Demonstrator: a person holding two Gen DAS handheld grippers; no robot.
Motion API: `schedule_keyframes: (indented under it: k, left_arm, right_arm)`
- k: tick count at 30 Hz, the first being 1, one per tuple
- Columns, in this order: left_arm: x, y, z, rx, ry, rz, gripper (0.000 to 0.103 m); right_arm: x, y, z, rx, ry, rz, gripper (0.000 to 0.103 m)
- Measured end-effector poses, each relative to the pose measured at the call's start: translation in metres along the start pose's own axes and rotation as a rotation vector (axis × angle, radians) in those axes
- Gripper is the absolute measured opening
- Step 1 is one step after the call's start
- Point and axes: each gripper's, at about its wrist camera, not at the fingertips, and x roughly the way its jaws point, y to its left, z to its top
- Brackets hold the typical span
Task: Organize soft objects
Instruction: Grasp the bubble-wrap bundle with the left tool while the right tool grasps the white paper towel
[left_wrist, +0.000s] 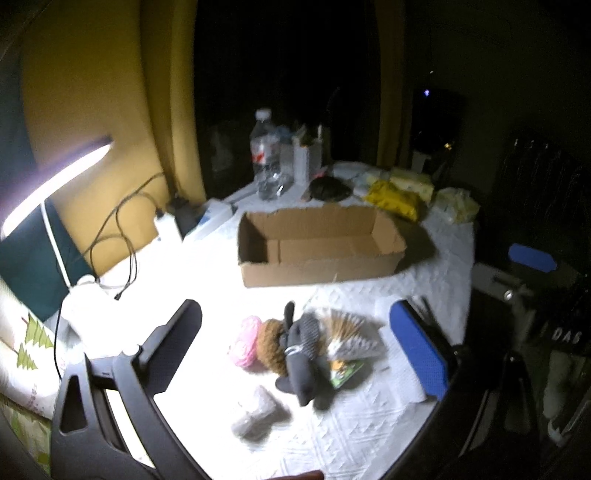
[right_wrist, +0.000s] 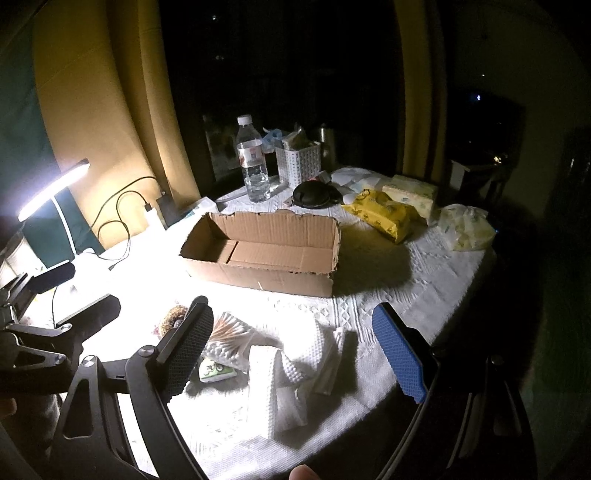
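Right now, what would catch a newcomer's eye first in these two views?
The glaring lamp at far left, flooding the white tablecloth. Mid-table sits an empty cardboard box, open side up. In front of it lies a pile of soft toys and a cotton-swab pack, framed by the open left hand-held gripper.

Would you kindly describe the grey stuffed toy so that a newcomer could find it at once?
Start at the open cardboard box on the white tablecloth, then look nearer the camera to the small heap of soft things. The grey stuffed toy lies on top, between a brown fuzzy ball and a packet of cotton swabs. It is the only dark grey, limbed piece there.
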Motion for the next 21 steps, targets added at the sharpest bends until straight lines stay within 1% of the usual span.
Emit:
schedule_keyframes:
  k: [3, 6, 14, 19, 21]
  left_arm:
    - [0.009, 0.008, -0.011, -0.004, 0.024, 0.019, 0.102]
    - [0.022, 0.017, -0.023, -0.029, 0.058, 0.032, 0.102]
    - [0.052, 0.034, -0.057, -0.063, 0.144, 0.09, 0.102]
    - [0.072, 0.047, -0.078, -0.078, 0.215, 0.128, 0.102]
    - [0.078, 0.05, -0.085, -0.078, 0.234, 0.139, 0.102]
  right_arm:
    - [0.011, 0.0, -0.005, -0.01, 0.028, 0.001, 0.09]
    - [0.025, -0.002, -0.013, -0.023, 0.065, 0.011, 0.09]
    - [0.057, -0.004, -0.045, -0.048, 0.164, 0.056, 0.089]
    - [0.08, -0.005, -0.066, -0.04, 0.239, 0.09, 0.078]
    - [0.088, -0.004, -0.074, -0.039, 0.269, 0.102, 0.076]
